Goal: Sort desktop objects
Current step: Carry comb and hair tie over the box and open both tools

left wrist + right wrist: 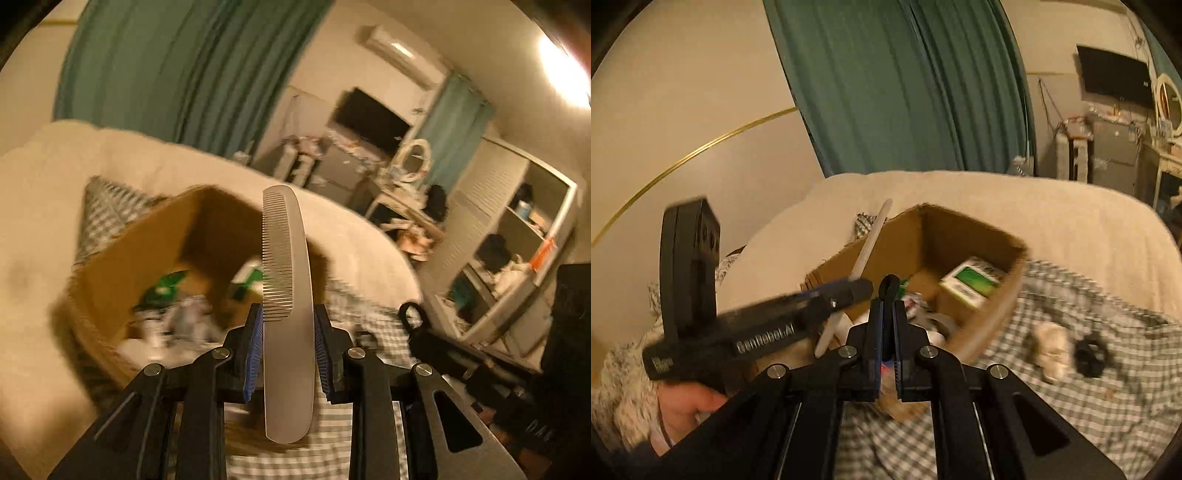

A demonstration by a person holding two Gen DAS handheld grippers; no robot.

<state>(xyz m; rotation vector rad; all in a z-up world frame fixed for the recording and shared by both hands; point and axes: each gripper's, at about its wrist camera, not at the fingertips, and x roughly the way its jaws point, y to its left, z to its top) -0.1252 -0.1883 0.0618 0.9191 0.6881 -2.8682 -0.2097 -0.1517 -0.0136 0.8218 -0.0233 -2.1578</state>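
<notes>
The left gripper (288, 354) clamps a metal comb (286, 295) upright between its blue pads (255, 354), above an open cardboard box (147, 251) of blurred items.

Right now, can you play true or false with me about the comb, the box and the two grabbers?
1. The left gripper holds a flat silver metal comb. True.
2. The brown cardboard box is empty. False: a green and white packet and other things lie inside.
3. The right gripper pinches a small black object. True.
4. The box sits on a bare wooden desk. False: it rests on checked cloth.
</notes>
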